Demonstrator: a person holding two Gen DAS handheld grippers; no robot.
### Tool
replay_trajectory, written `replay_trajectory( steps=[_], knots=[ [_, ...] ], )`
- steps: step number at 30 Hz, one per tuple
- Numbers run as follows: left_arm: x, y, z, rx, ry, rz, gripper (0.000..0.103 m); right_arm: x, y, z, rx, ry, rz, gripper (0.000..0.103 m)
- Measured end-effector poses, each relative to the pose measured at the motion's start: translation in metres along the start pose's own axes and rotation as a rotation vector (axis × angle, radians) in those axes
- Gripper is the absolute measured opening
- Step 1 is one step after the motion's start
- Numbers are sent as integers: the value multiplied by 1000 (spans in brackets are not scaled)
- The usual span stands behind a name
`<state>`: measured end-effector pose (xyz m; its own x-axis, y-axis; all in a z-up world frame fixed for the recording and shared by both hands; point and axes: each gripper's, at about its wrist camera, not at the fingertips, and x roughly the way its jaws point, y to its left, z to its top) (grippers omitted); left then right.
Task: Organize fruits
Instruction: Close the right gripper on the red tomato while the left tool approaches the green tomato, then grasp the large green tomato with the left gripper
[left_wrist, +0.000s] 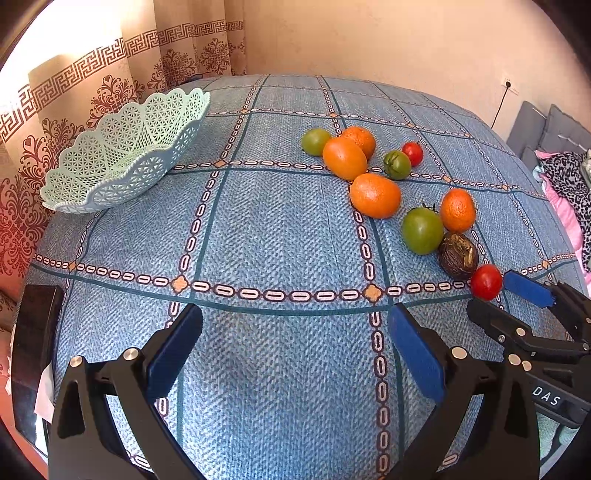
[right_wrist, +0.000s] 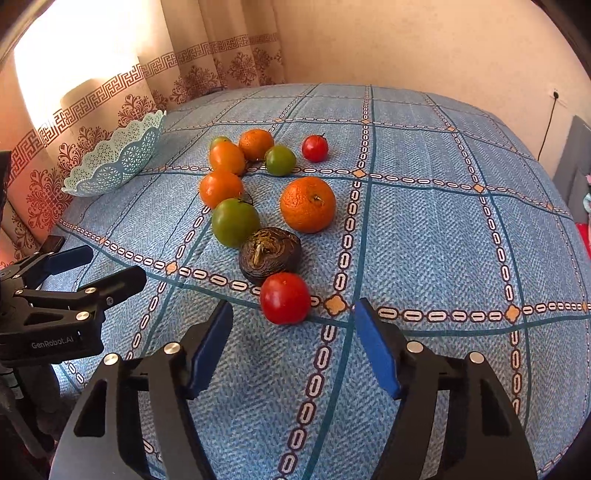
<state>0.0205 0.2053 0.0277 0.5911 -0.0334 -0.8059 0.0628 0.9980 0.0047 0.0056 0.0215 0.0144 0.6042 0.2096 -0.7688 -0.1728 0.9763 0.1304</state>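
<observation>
On blue tablecloth (left_wrist: 266, 229), loose fruit, both tongs wide and empty, red tomato (right_wrist: 285, 298) nearest right tongs (right_wrist: 293, 310), basket (left_wrist: 125, 147) fuller from left tongs (left_wrist: 295, 314).

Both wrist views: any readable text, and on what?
"DAS": partial white lettering on the right gripper body, cut off at the left wrist view's edge.
"GenRobot.AI": on the left gripper body, right wrist view.
Nothing readable on the basket, fruit or tablecloth.

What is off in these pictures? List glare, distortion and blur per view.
Left wrist view: window light blows out the curtain top left; fisheye bulges the tablecloth grid; fruit sharp. Right wrist view: the same glare on the curtain, stronger; grid lines bow outward; dark corners; the red tomato is crisp.
</observation>
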Motion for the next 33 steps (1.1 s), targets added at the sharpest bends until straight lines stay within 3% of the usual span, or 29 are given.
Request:
replay_trajectory(
  steps=[4, 7, 17, 22, 33],
  knots=[
    [1, 0, 5, 2, -4, 2, 101, 3, 0, 3, 2, -5, 5, 46],
    [3, -3, 7, 10, -3, 0, 101, 5, -2, 6, 15, -6, 12, 41],
    [13, -10, 6, 15, 23, -5, 101, 4, -3, 5, 16, -8, 18, 39],
    [16, -9, 8, 8, 31, -11, 101, 1, -2, 4, 14, -9, 41, 27],
    [16, -30, 19, 46, 0, -74, 101, -13, -26, 3, 77, -43, 8, 27]
  ],
)
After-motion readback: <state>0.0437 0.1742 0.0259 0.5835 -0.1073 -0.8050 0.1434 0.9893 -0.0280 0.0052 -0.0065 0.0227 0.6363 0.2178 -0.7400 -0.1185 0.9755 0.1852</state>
